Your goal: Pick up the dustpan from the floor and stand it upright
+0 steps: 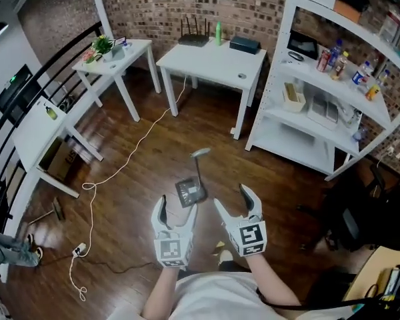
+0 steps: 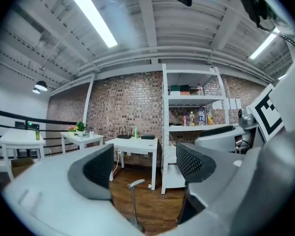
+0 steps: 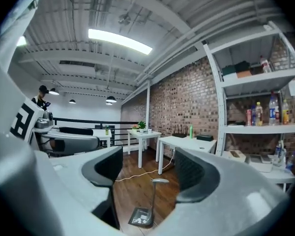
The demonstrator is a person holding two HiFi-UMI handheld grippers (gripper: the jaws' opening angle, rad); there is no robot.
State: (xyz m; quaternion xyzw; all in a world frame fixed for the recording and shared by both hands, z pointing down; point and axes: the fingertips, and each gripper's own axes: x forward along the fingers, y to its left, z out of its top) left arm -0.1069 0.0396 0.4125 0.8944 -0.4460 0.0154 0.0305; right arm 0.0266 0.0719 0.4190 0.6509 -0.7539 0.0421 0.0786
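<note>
The dustpan (image 1: 191, 191) stands upright on the wooden floor, its dark pan down and its thin handle rising to a grey grip (image 1: 200, 153). In the head view my left gripper (image 1: 177, 209) and my right gripper (image 1: 231, 197) are held side by side near my body, on the near side of the dustpan and apart from it. Both stand open with nothing between the pads. The left gripper view shows the handle (image 2: 135, 200) below the open left gripper (image 2: 145, 166). The right gripper view shows the whole dustpan (image 3: 141, 216) beneath the open right gripper (image 3: 147, 168).
A white table (image 1: 213, 62) and a smaller one (image 1: 113, 62) stand by the brick wall at the back. A white shelf unit (image 1: 320, 112) fills the right. A white cable (image 1: 120, 172) runs across the floor at the left. A black chair (image 1: 360, 212) stands at the right.
</note>
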